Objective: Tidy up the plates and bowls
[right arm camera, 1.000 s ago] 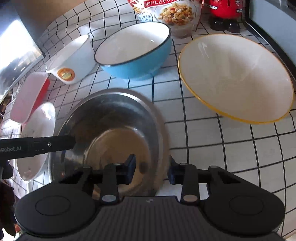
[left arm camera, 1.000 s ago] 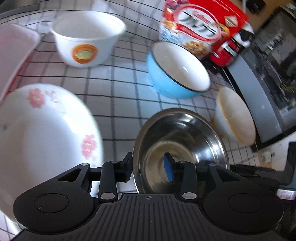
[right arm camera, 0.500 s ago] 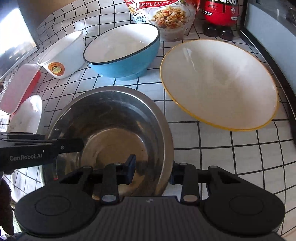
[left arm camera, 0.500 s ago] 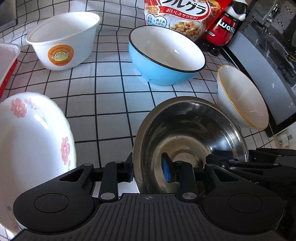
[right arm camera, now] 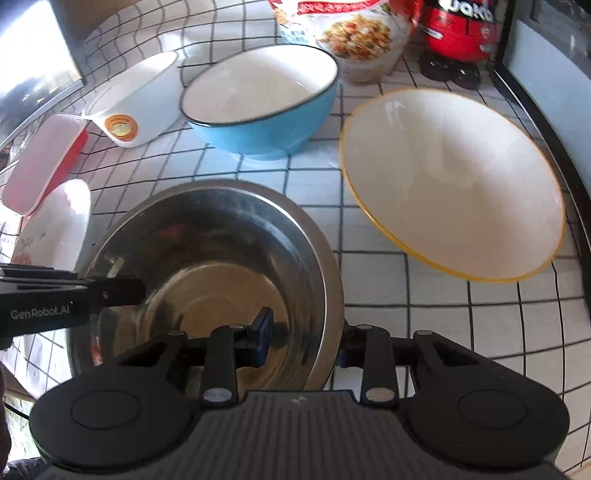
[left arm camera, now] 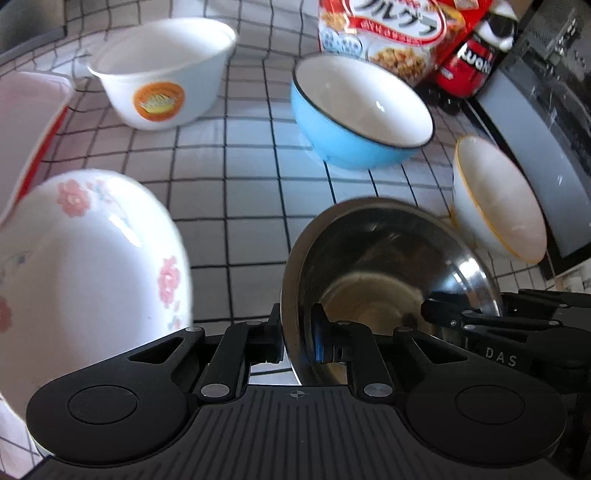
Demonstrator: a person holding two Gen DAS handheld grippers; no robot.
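A steel bowl (left arm camera: 388, 266) (right arm camera: 221, 258) stands on the checked cloth between both grippers. My left gripper (left arm camera: 295, 339) is closing on the bowl's left rim, one pad outside the wall and the blue pad inside, both against it. My right gripper (right arm camera: 303, 343) grips the opposite rim, its jaws still tightening a little. Each gripper shows in the other's view: the left gripper (right arm camera: 122, 291) and the right gripper (left arm camera: 454, 317). Around it sit a blue bowl (left arm camera: 358, 114) (right arm camera: 258, 103), a yellow-rimmed white bowl (left arm camera: 495, 199) (right arm camera: 450, 184), a white cup-shaped bowl (left arm camera: 162, 74) and a floral plate (left arm camera: 85, 266).
A red and white container (left arm camera: 26, 122) lies at the far left. A cereal bag (left arm camera: 388, 29) and a red bottle (left arm camera: 469, 62) stand behind the blue bowl. A grey appliance (left arm camera: 535, 129) borders the cloth on the right.
The left jaws have narrowed from a wide gap onto the steel bowl's rim. The right gripper has kept its place on the other rim.
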